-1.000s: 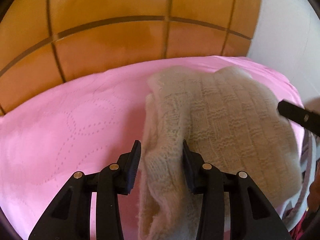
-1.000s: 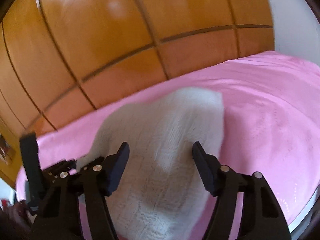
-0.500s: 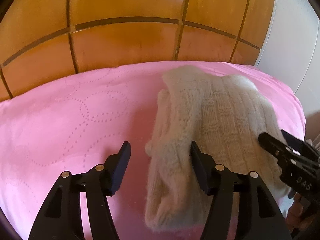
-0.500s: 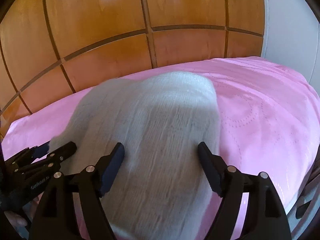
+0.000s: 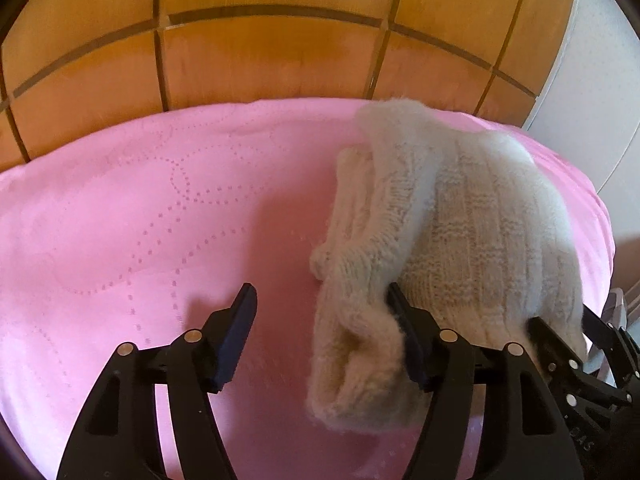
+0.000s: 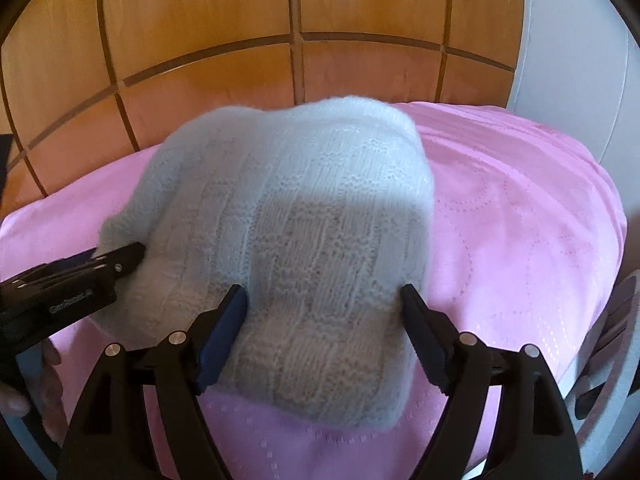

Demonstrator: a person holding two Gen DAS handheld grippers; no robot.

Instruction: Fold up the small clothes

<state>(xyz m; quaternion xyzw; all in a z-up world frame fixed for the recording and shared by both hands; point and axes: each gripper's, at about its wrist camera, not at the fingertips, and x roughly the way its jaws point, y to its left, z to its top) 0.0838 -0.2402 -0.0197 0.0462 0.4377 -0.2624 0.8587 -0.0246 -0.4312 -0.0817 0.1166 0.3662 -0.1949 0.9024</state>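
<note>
A cream knitted garment (image 5: 460, 232) lies folded on the pink quilted bedcover (image 5: 140, 220). Its folded sleeve edge lies along the left side. My left gripper (image 5: 320, 300) is open, with its right finger against the sleeve edge and its left finger over bare cover. The garment also shows in the right wrist view (image 6: 300, 220). My right gripper (image 6: 324, 300) is open, with the garment's near edge between its fingers. The left gripper shows in the right wrist view (image 6: 120, 260) at the garment's left edge. The right gripper's body sits at the lower right of the left wrist view.
A wooden panelled headboard (image 5: 260, 52) stands behind the bed. A white wall (image 6: 572, 40) is to the right. The bed's right edge (image 6: 608, 240) drops off close to the garment.
My left gripper opened, let go of the sleeve edge and pulled back. My right gripper stayed open and settled at the garment's near edge.
</note>
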